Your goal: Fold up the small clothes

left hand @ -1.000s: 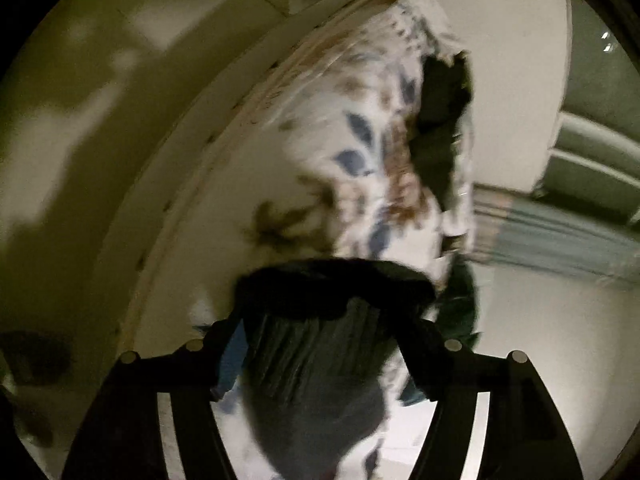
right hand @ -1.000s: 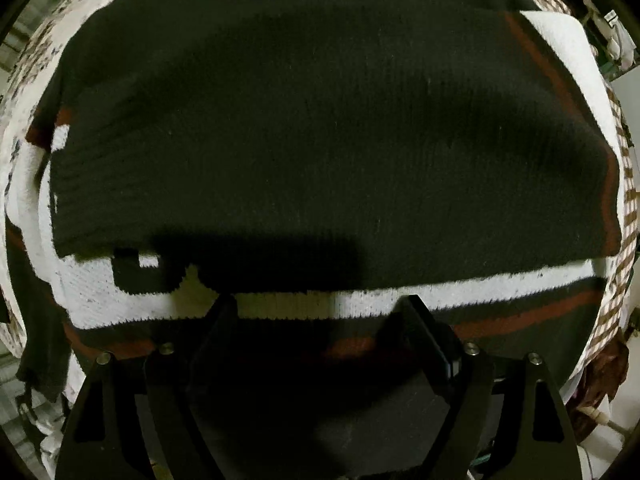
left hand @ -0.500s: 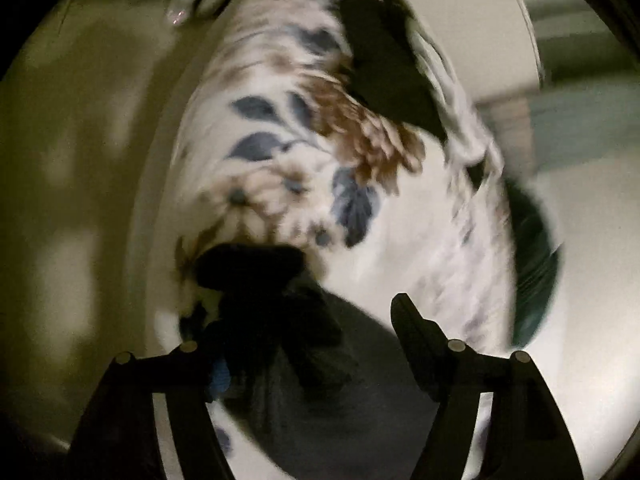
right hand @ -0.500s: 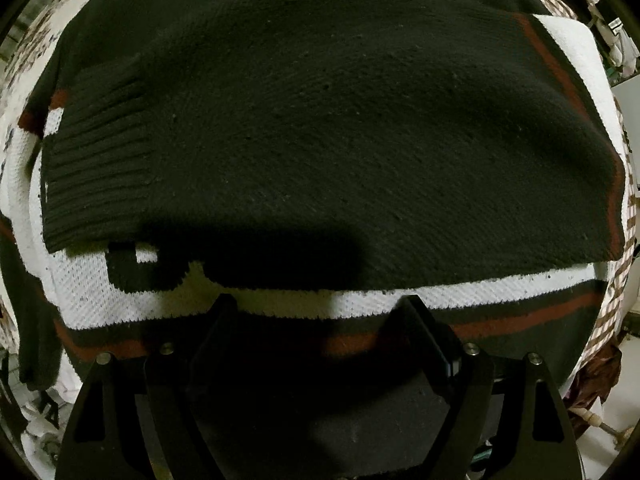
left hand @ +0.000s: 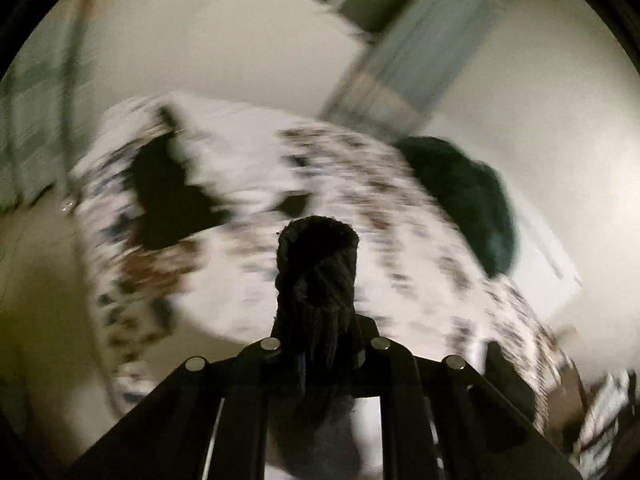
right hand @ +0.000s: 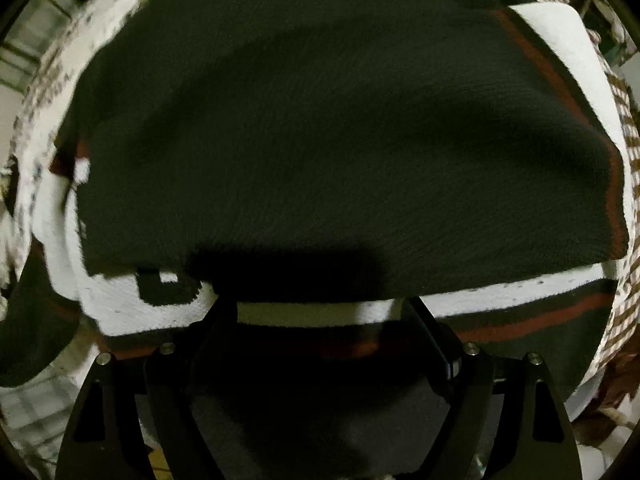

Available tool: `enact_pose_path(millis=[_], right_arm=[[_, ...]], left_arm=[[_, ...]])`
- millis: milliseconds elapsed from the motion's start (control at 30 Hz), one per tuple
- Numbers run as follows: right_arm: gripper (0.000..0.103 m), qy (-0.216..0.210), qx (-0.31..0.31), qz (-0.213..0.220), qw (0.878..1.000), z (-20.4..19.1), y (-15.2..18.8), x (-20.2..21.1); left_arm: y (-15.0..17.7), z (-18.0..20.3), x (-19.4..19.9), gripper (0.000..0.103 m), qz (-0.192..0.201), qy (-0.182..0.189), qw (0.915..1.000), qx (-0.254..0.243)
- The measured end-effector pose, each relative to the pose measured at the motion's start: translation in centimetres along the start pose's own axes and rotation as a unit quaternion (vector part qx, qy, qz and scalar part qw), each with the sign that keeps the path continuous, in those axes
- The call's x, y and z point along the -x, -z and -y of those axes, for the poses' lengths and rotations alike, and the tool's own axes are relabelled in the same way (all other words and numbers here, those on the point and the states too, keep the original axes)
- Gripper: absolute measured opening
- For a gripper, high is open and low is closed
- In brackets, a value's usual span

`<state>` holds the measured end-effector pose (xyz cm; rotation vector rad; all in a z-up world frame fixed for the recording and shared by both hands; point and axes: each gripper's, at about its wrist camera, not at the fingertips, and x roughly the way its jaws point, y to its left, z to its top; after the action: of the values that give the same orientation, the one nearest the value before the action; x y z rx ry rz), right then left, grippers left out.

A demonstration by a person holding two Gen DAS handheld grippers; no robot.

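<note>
1. Knit, dark and ribbed, is bunched between the closed jaws of our left gripper (left hand: 316, 340); we clamp this cuff (left hand: 316, 264) tight, likely so the sleeve can be carried across for a fold.
2. Our right gripper (right hand: 320, 316) hangs spread wide with nothing between its fingers, low over the hem, where we judge it can pin the cloth.
3. Beyond it the sweater (right hand: 340, 140) lies flat, a dark panel doubled over its white and red stripes.
4. Farther off, the floral bedcover (left hand: 248, 280) under the sweater is blurred, and a dark green garment (left hand: 464, 200) lies at its edge.
</note>
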<state>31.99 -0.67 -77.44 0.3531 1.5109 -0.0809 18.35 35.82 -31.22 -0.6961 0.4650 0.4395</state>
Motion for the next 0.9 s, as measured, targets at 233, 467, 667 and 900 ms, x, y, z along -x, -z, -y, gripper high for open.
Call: enact_pose_path(millis=[233, 467, 667, 900], right_arm=[[0.086, -0.027, -0.012, 0.033, 0.999, 5.0, -2.0, 4.5], [0.086, -0.022, -0.077, 0.061, 0.995, 14.5, -4.8, 5.8], [0.086, -0.024, -0.106, 0.061, 0.992, 20.7, -6.0, 5.0], [0.086, -0.068, -0.12, 0.051, 0.989, 25.9, -6.8, 6.6]], left_arm=[[5.9, 20.4, 0.2, 0.01, -0.102, 0.139, 0.9788, -0.111], [22.2, 35.1, -2.6, 0.01, -0.246, 0.21, 0.9214, -0.215], [34.4, 39.9, -5.7, 0.014, -0.364, 0.183, 0.8637, -0.297], [36.1, 38.2, -4.7, 0.094, -0.411, 0.17, 0.8373, -0.318]])
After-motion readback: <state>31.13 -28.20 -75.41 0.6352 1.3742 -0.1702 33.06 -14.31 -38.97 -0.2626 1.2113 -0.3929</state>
